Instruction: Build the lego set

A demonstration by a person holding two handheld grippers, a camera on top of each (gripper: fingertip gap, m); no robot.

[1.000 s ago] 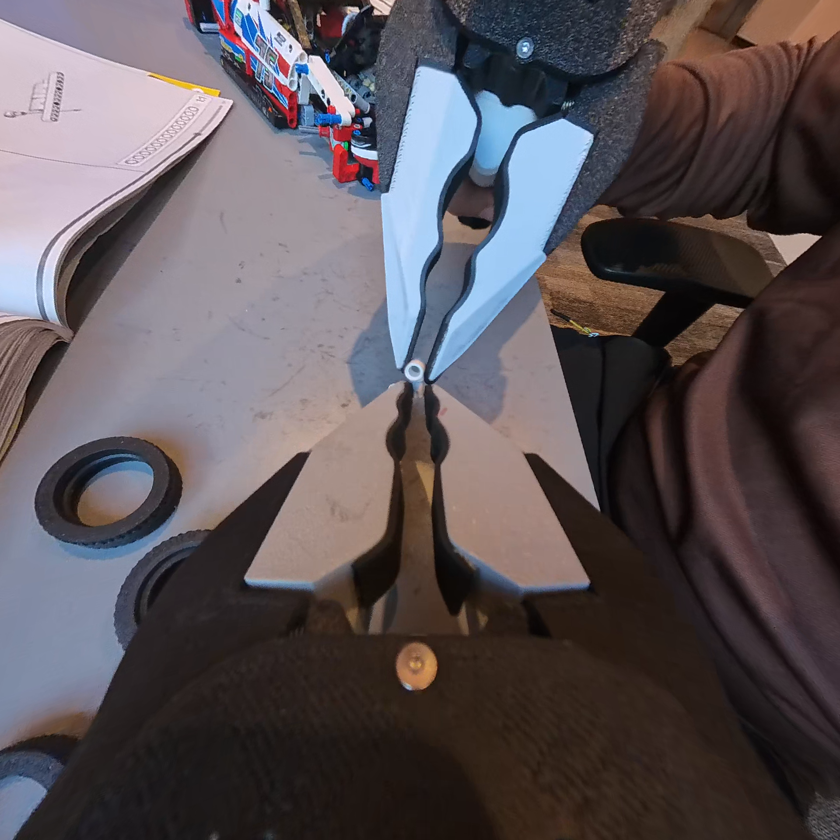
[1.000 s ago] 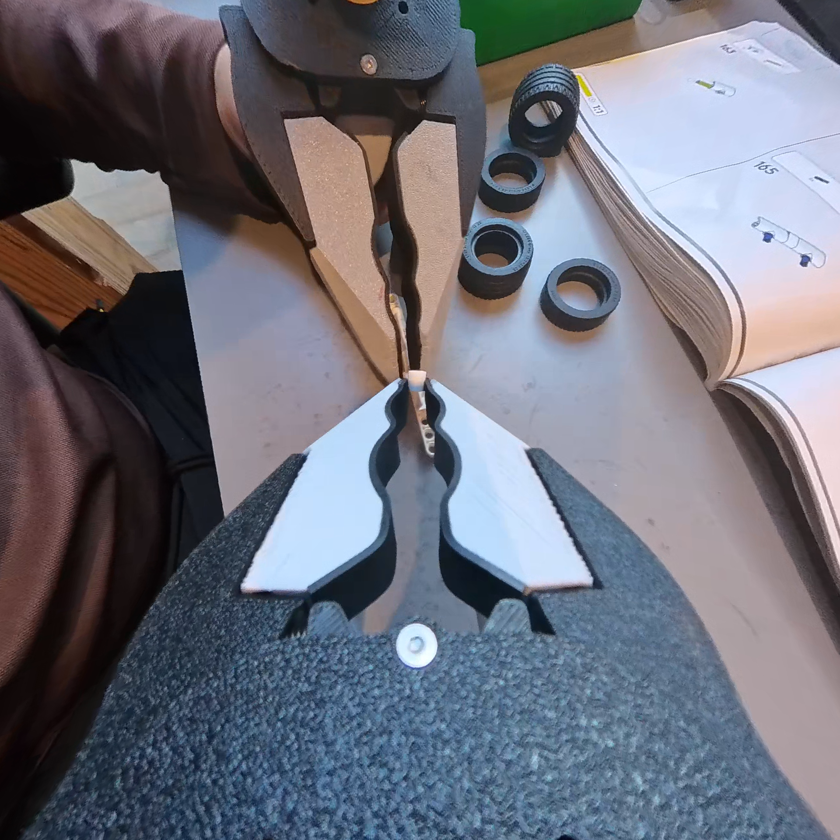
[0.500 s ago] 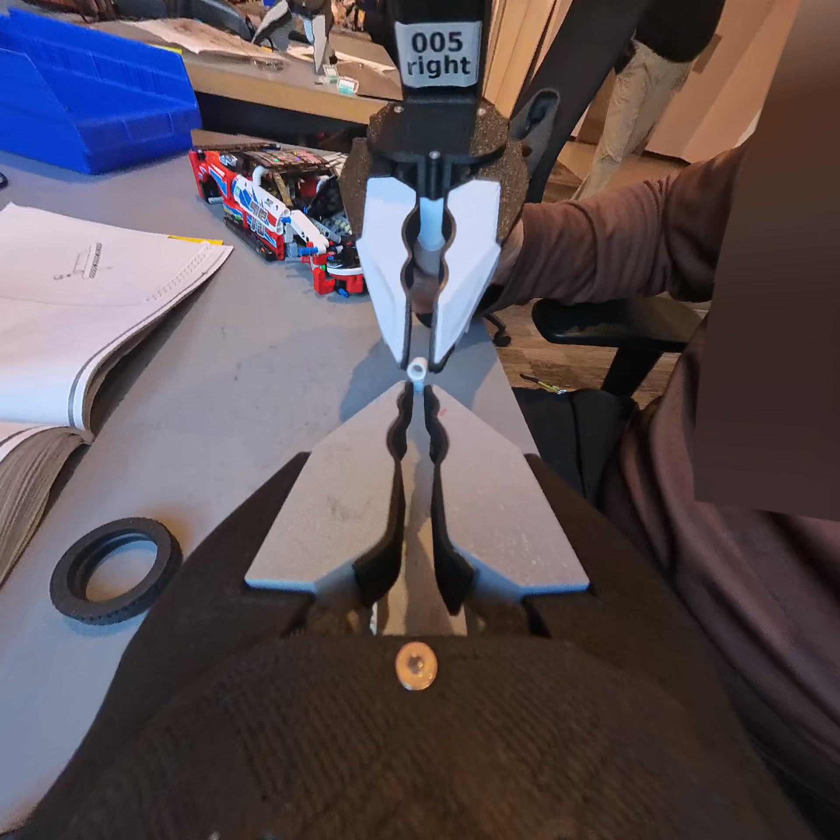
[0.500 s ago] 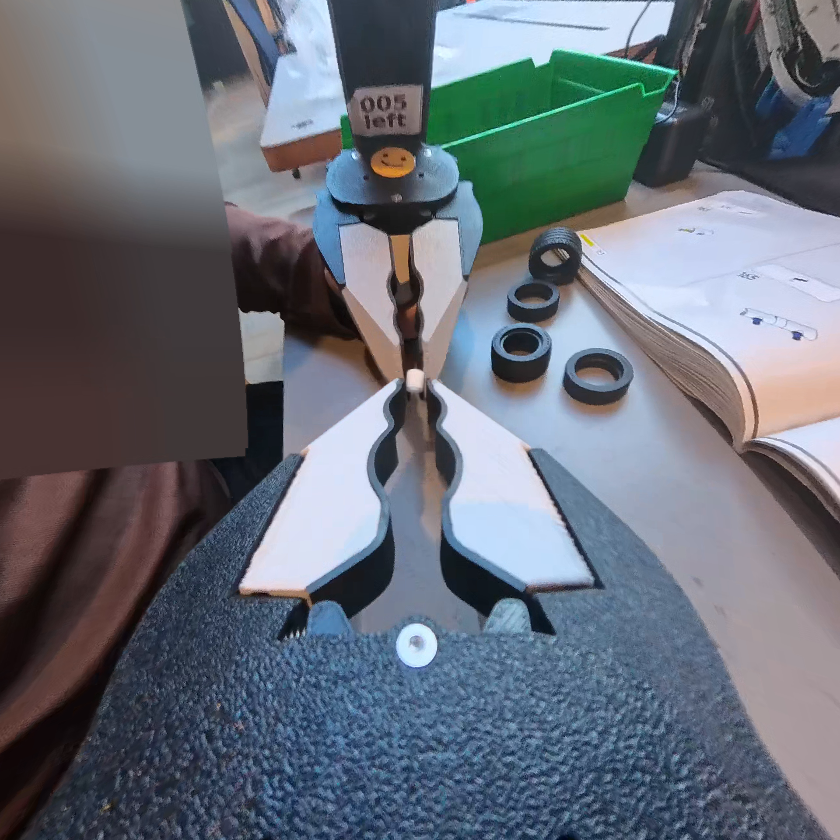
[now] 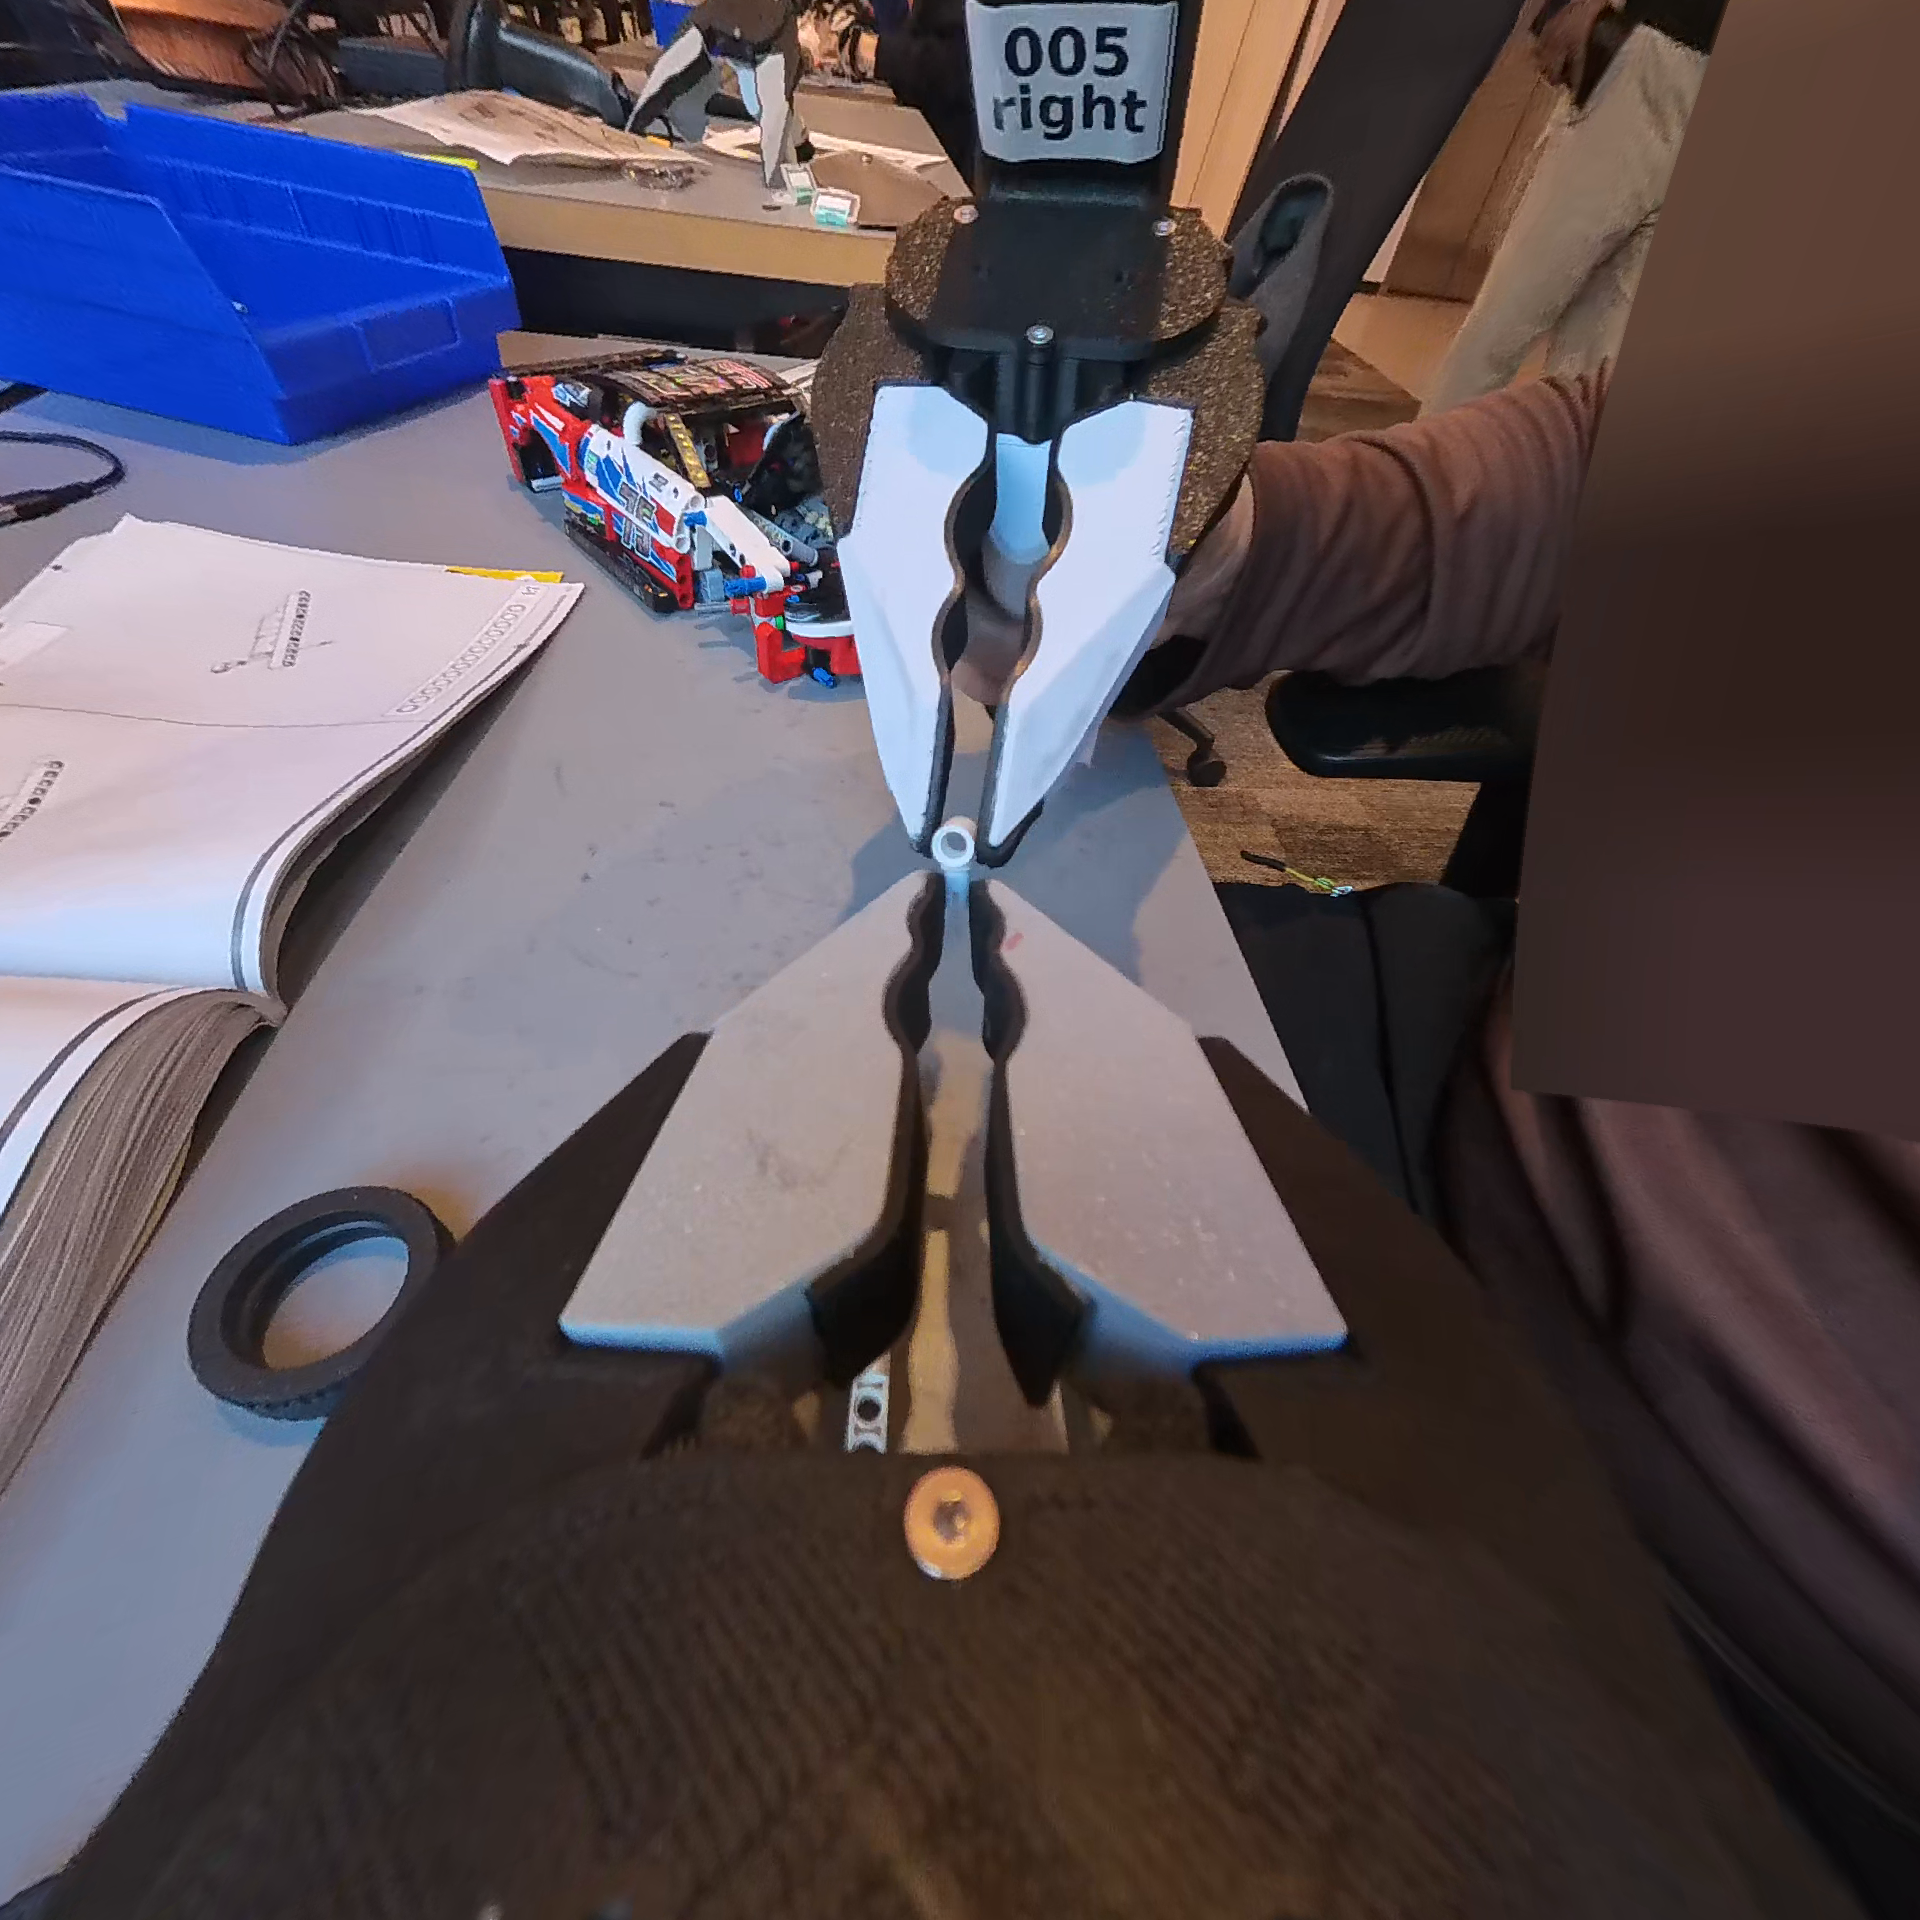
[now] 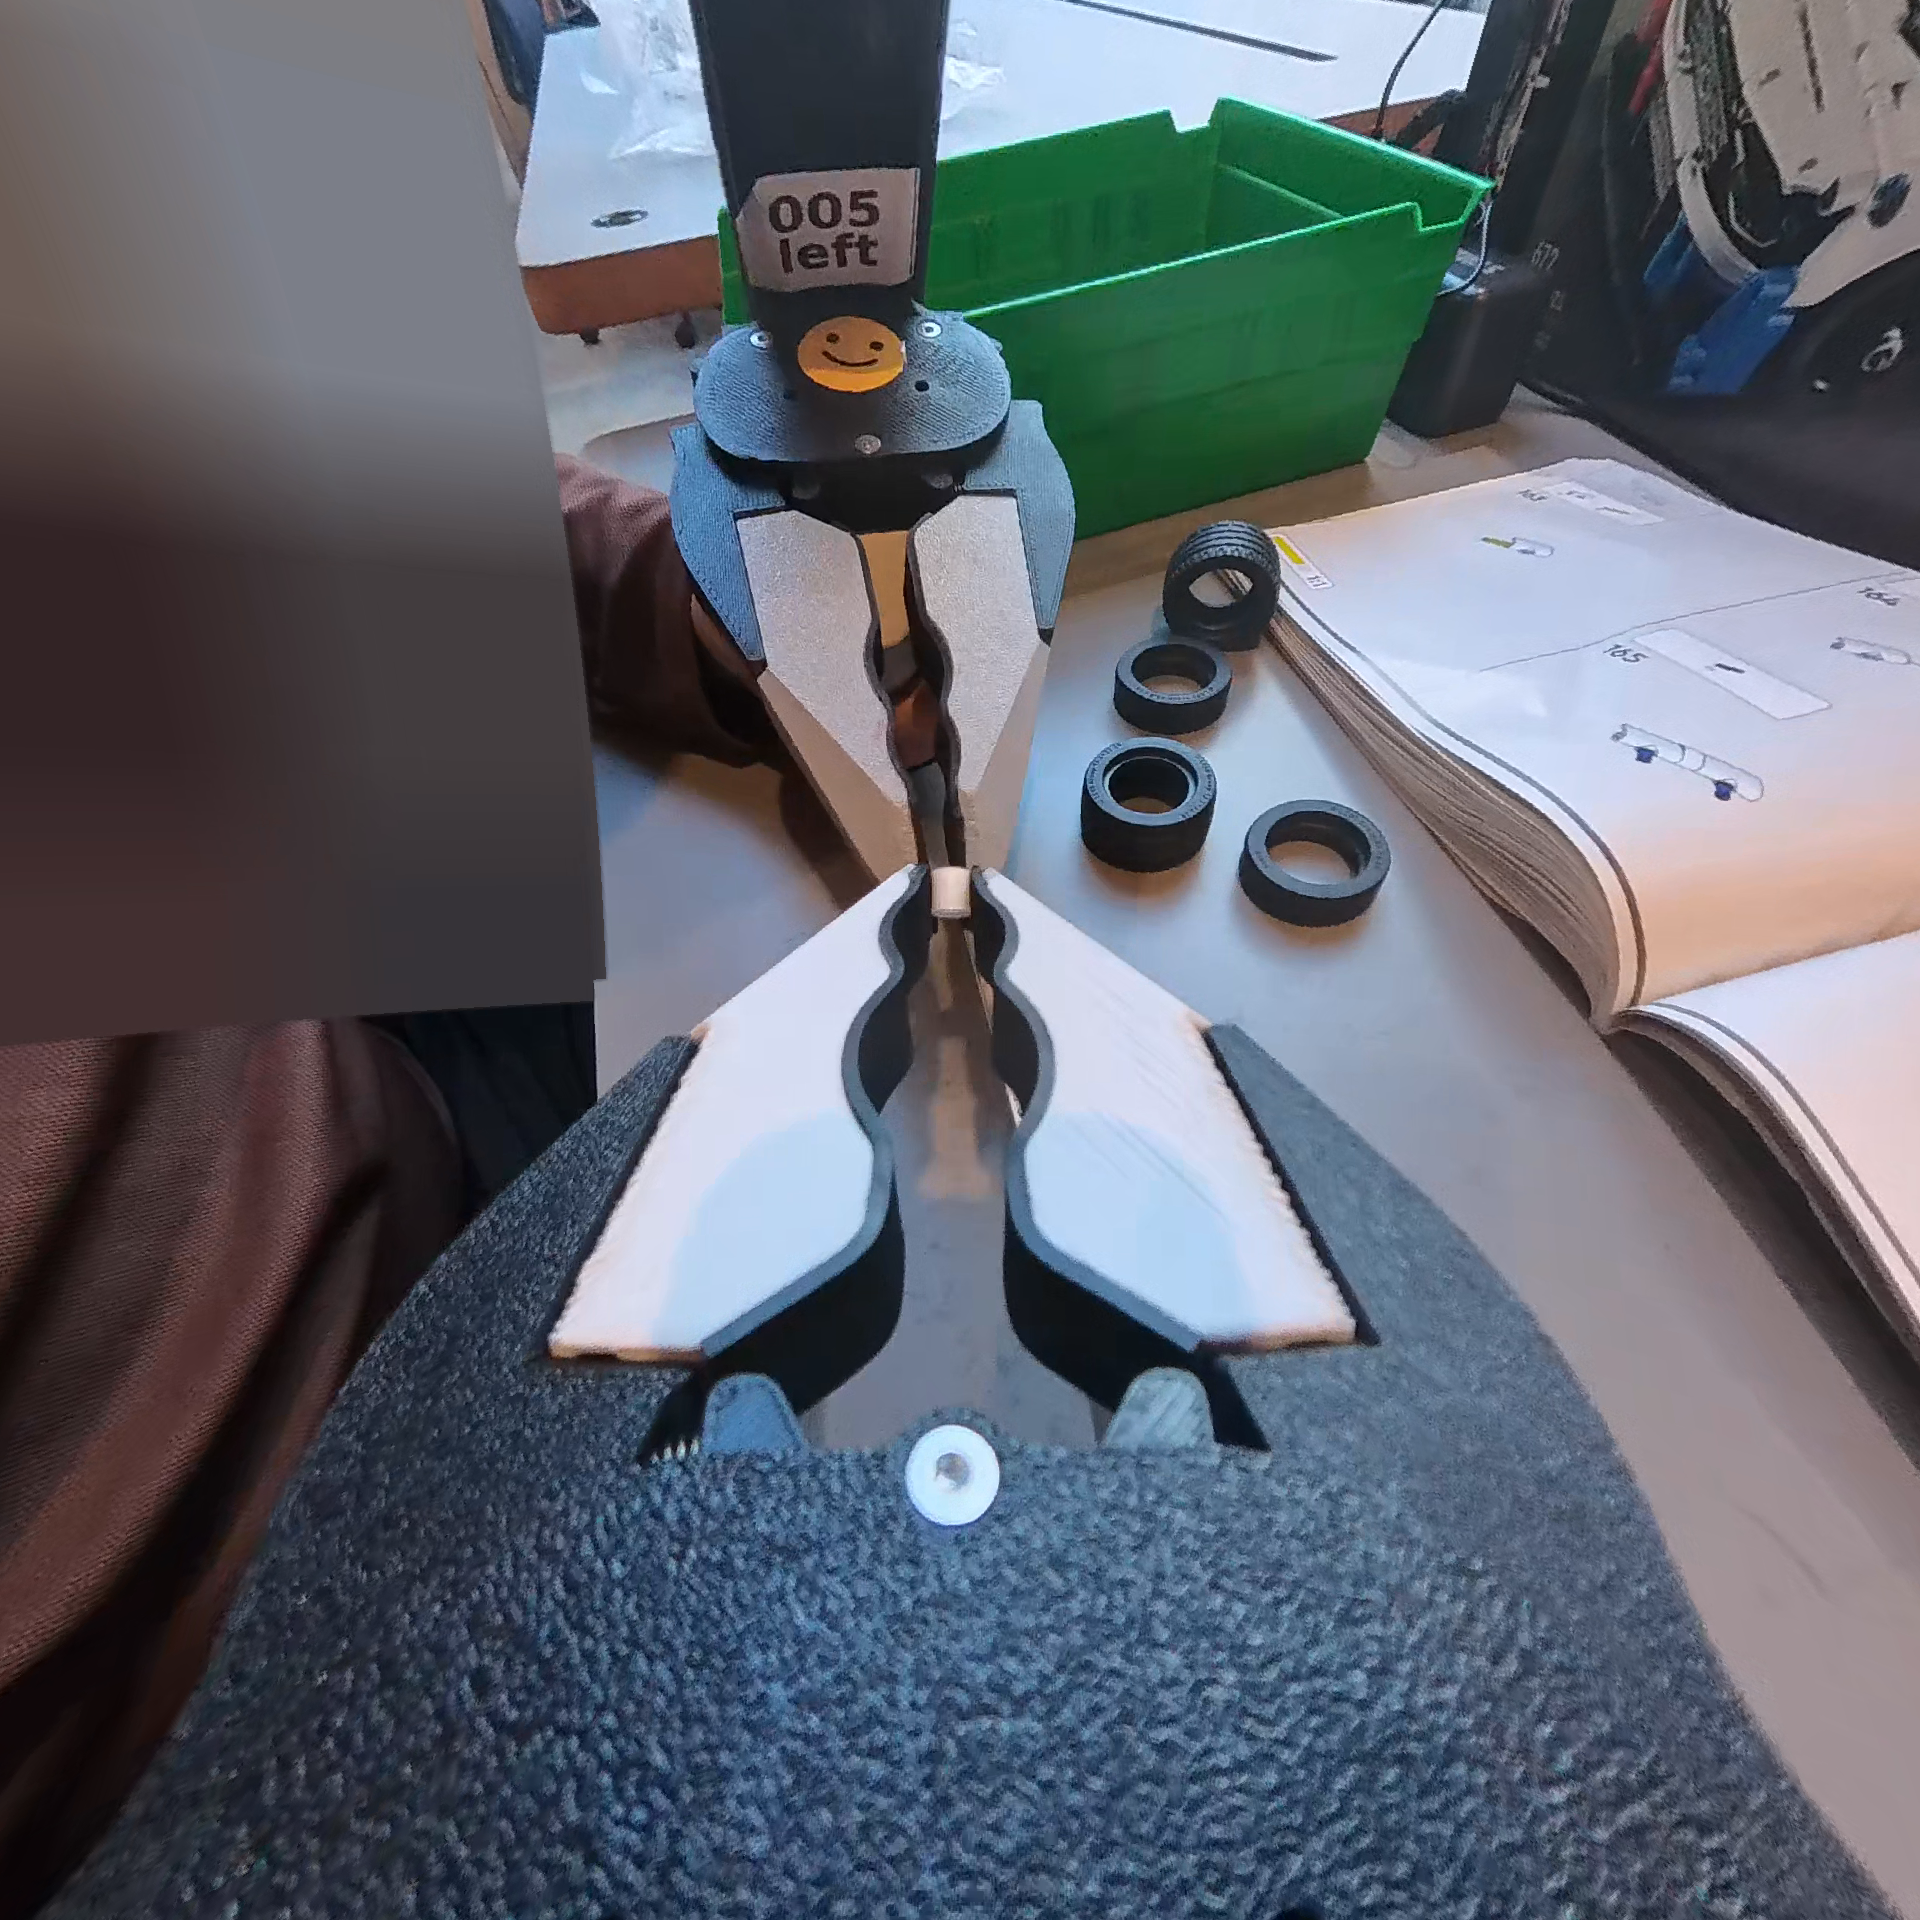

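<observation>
Above the grey table edge, we are holding the two grippers tip to tip. Our right gripper is pinching a small white tubular lego bush at its fingertips, the bore facing the left wrist camera. Our left gripper is pressing its grey fingers on a thin pale lego beam that is running back along the fingers, its front end just below the bush. Both pieces are lying on one line between the tips, so we judge the coming push must go straight along that axis. Black rubber tyres are lying beyond the bush, beside the open instruction book.
</observation>
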